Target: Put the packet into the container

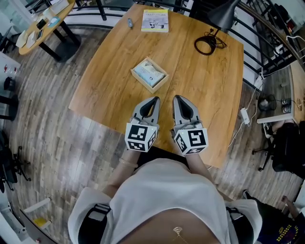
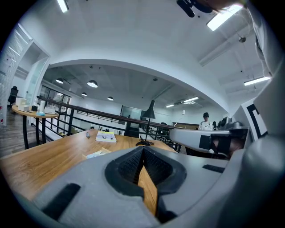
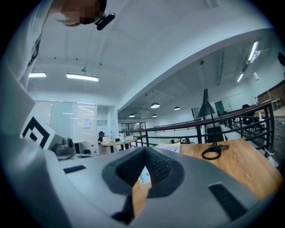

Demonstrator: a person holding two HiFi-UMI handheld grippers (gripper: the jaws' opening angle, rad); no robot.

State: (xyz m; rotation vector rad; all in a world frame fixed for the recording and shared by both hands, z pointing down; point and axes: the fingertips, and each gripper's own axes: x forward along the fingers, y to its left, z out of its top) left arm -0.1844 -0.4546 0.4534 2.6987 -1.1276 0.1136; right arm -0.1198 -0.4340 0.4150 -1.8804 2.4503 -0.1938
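A small wooden container (image 1: 162, 84) sits in the middle of the table, with a white and pale-blue packet (image 1: 148, 74) lying inside it. Both grippers hover side by side over the table's near edge, tips pointing at the container and a short way from it. My left gripper (image 1: 155, 99) is shut with nothing between its jaws; its own view shows the container (image 2: 99, 153) low at the left. My right gripper (image 1: 176, 97) is also shut and empty; the packet (image 3: 144, 176) shows through the gap below its tips.
At the far edge of the wooden table (image 1: 109, 81) lie a yellow-white booklet (image 1: 155, 20) and a small grey item (image 1: 129, 22). A black cable coil (image 1: 206, 45) and a lamp (image 1: 224, 14) stand at the back right. A round side table (image 1: 45, 24) stands at far left.
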